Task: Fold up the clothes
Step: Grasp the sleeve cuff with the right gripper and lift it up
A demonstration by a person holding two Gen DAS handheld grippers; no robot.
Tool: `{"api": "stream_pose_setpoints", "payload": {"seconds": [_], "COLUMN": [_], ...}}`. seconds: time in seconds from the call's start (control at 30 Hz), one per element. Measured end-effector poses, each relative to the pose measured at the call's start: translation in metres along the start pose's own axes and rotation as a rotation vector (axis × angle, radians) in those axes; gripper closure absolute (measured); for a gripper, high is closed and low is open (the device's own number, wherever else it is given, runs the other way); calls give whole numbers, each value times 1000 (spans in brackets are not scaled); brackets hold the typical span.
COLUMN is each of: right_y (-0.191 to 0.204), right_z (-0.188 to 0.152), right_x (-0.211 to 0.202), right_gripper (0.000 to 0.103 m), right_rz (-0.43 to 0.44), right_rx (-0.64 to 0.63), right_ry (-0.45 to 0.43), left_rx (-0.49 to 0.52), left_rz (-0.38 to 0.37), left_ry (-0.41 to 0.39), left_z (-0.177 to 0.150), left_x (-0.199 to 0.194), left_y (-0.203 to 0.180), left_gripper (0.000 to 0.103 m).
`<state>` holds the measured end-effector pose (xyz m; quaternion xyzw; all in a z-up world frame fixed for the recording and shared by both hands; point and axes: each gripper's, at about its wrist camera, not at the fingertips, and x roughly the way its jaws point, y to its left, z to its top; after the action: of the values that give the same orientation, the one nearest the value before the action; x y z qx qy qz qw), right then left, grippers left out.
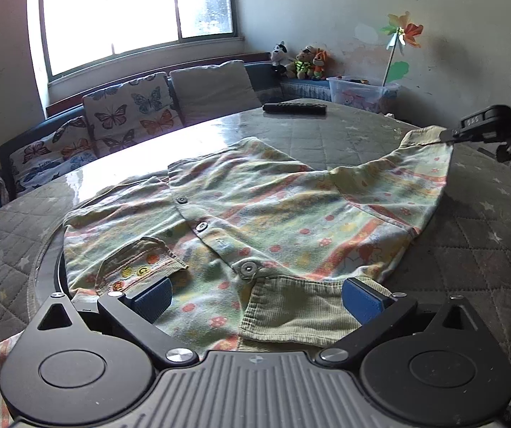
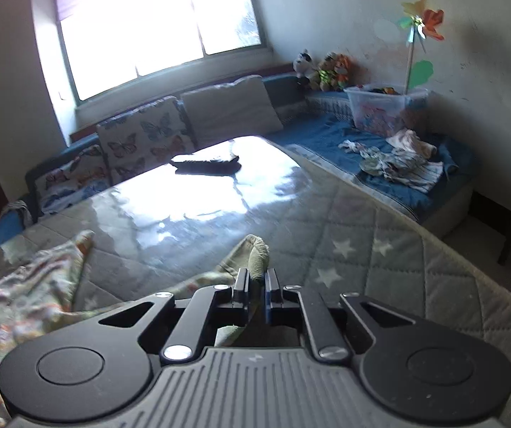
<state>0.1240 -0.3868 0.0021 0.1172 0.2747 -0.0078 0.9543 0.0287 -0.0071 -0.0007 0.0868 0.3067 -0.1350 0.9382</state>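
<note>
Quilted table [image 1: 469,235] bears a floral shirt [image 1: 255,207]; no legible writing. Left gripper [image 1: 255,296] gapes wide; right gripper [image 2: 255,285] pinches its cuff [image 2: 257,253].

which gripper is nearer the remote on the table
Right, though neither is close. The right gripper, shut on the shirt's cuff, has the remote ahead across bare table. The left gripper sits open at the shirt's near edge, the whole shirt between.

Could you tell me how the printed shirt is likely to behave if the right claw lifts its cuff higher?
Probably floppy: the shirt already sags between the right claw and the table. Likely light, since a pinch on the cuff raises the sleeve. It may drag and bunch.
</note>
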Motion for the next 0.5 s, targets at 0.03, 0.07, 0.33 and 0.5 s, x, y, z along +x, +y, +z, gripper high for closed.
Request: {"api": "stream_pose_setpoints", "payload": {"seconds": [0.03,0.07,0.33,0.5], "right_y": [5,11,86,145], "right_z": [4,9,37,38], "right_x": [-5,-10,-48,-57], "right_gripper": [96,96,96,97], "right_rz": [23,51,298,452], "right_rx": [-8,-15,-141,-232], "right_ry": [-10,-19,-78,-68], "left_rx": [-9,-18,-48,-77], "left_rz": [4,8,39,57], "left_ry": [2,4,-24,-44], "left_z": [0,0,-4,-10], "left_x": [0,0,-11,-22], "left_y": [2,4,16,26], "left_gripper": [0,0,0,0]}}
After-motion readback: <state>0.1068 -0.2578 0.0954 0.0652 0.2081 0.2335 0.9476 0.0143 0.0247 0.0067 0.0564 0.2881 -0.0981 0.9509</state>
